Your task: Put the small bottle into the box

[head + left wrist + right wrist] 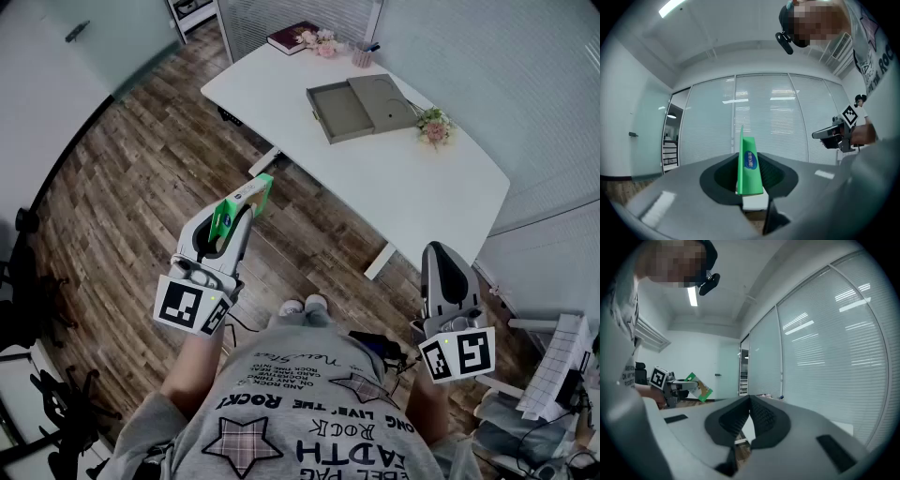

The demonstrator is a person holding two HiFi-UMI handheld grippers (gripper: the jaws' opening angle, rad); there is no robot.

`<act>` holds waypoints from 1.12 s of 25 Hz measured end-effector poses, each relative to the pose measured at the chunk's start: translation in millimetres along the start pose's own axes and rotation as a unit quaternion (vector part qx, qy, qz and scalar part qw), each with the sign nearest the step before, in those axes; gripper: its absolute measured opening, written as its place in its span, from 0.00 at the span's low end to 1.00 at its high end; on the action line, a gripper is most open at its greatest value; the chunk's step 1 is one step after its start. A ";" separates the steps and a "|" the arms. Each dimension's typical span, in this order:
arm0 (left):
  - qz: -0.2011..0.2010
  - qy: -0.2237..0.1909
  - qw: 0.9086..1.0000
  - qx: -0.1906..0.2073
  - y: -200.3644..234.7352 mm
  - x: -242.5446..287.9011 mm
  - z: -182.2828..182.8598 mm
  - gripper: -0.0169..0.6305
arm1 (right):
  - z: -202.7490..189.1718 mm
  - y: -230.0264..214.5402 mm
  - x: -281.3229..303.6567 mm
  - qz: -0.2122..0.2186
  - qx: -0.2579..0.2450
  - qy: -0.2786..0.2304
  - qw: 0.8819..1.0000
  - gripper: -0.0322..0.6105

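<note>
While the left gripper (pixel 251 195) grasps a green item (pixel 749 168), possibly the bottle, the right gripper (pixel 441 253) is clenched empty; the box (pixel 339 112), upper centre, lies unfilled.

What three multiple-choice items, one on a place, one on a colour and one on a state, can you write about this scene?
1. The box lies: A on the table; B under it; C beside it.
2. The pack in the left tool is: A red; B green; C white.
3. The right tool is: A wide open; B shut on the pack; C shut, empty.
Key: 1 A, it rests on the white top; 2 B, green shows between the jaws; 3 C, the jaws meet with nothing between.
</note>
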State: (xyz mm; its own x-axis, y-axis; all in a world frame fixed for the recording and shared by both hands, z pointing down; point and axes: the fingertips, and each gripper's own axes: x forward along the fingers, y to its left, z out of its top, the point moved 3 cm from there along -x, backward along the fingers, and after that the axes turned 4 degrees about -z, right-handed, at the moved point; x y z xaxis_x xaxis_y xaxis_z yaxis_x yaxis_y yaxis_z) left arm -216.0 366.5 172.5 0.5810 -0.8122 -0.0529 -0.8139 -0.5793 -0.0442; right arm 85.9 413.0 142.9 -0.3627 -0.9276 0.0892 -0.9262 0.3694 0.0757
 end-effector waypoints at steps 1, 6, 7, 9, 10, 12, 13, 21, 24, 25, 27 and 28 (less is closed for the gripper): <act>0.002 -0.001 1.000 0.001 2.0 -0.5 1.2 0.17 | 1.3 2.0 0.4 0.000 0.001 0.000 1.000 0.07; 0.000 -0.005 1.000 0.001 3.7 0.8 2.6 0.17 | 4.0 6.2 1.1 -0.004 0.005 -0.001 1.000 0.07; -0.002 -0.006 1.000 0.000 2.8 1.7 2.0 0.17 | 3.7 6.3 0.9 -0.005 0.006 -0.001 1.000 0.07; -0.004 -0.008 1.000 -0.002 1.6 2.9 0.6 0.17 | 3.1 7.0 0.7 -0.006 0.006 0.000 1.000 0.07; -0.005 -0.009 1.000 -0.003 1.3 3.3 0.0 0.17 | 3.1 7.4 0.8 -0.006 0.005 0.001 1.000 0.07; -0.006 -0.009 1.000 -0.005 0.5 3.6 -1.0 0.17 | 3.6 7.8 1.0 -0.005 0.006 0.001 1.000 0.07; -0.006 -0.009 1.000 -0.005 0.1 3.3 -1.5 0.17 | 4.1 8.0 1.0 -0.005 0.007 0.001 1.000 0.07; -0.005 -0.002 1.000 -0.009 6.1 -4.7 -5.7 0.17 | 6.4 13.7 2.7 0.000 0.026 -0.007 1.000 0.07; -0.003 -0.004 1.000 -0.009 11.5 -8.6 -7.0 0.17 | 4.8 18.6 5.0 0.005 0.026 -0.002 1.000 0.07; -0.002 -0.006 1.000 -0.010 12.5 -9.0 -7.3 0.17 | 3.8 19.2 5.3 0.005 0.026 0.001 1.000 0.07; -0.002 -0.009 1.000 -0.012 14.9 -10.0 -8.0 0.17 | 1.4 20.0 6.3 0.002 0.028 0.007 1.000 0.07; -0.004 -0.010 1.000 -0.013 16.8 -10.6 -8.8 0.17 | 0.6 20.5 7.4 -0.002 0.031 0.009 0.999 0.07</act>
State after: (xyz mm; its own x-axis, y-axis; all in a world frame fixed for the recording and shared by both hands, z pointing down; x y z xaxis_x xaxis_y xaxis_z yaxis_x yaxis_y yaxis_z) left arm -235.8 364.8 181.0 0.5865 -0.8067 -0.0719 -0.8095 -0.5869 -0.0180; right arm 64.2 413.7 144.5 -0.3578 -0.9277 0.1062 -0.9323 0.3613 0.0148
